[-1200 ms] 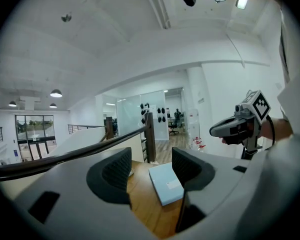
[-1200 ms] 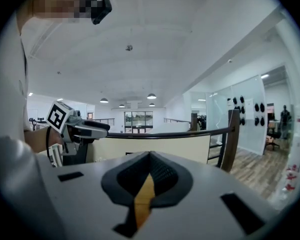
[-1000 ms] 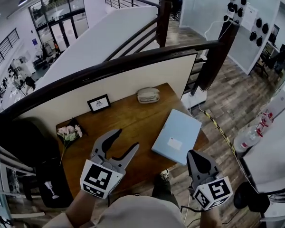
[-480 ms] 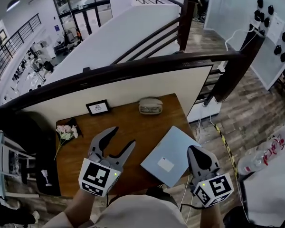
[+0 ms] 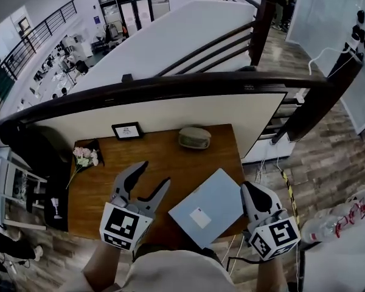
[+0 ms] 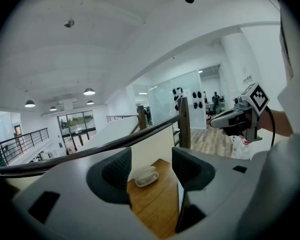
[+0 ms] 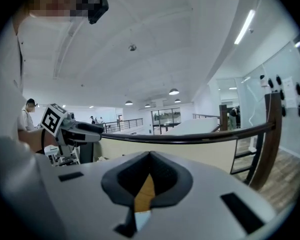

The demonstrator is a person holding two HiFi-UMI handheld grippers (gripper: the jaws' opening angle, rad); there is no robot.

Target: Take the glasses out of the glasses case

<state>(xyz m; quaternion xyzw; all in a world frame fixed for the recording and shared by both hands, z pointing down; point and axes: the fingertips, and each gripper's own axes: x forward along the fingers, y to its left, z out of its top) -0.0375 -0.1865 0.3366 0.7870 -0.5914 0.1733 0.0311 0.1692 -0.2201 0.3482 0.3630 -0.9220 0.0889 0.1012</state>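
Now, I have left gripper (image 5: 154, 174) above wooden table (image 5: 170, 157), jaws wide apart, nothing between them. Right gripper (image 5: 256, 191) off table's right edge, jaws together, empty. Glasses case (image 5: 194, 137) at table's far edge by wall, lid down, well apart from both grippers. Pale blue flat slab (image 5: 207, 207) lies between grippers. Small frame (image 5: 126, 131) and flowers (image 5: 84, 157) far left.
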